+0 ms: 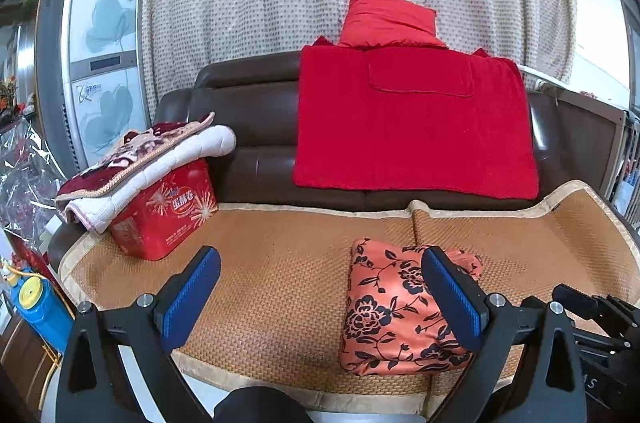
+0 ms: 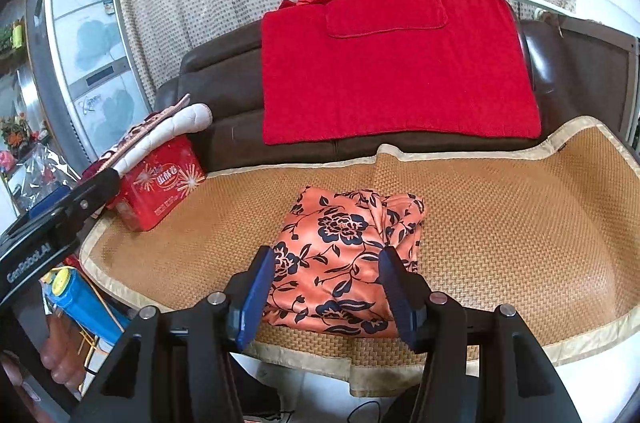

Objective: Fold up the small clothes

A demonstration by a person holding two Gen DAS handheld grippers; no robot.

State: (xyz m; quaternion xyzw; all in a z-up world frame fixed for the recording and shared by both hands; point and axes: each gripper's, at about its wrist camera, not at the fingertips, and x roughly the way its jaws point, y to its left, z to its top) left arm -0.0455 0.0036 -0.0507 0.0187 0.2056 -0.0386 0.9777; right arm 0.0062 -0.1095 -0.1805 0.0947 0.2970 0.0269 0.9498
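Observation:
An orange garment with a black flower print (image 1: 394, 315) lies folded into a compact bundle on the woven sofa mat (image 1: 280, 287). It also shows in the right wrist view (image 2: 344, 255). My left gripper (image 1: 320, 287) is open and empty, held above the mat's front edge, with the bundle behind its right finger. My right gripper (image 2: 326, 287) is open and empty, held just in front of the bundle, its fingers framing the near end without touching it. The right gripper's body shows at the right edge of the left wrist view (image 1: 592, 319).
A brown sofa (image 1: 248, 127) carries a red towel (image 1: 412, 123) and a red pillow (image 1: 384, 19). A red box (image 1: 168, 215) with a folded quilt (image 1: 136, 163) on it stands at the mat's left end. A blue container (image 1: 36, 307) sits left of the sofa.

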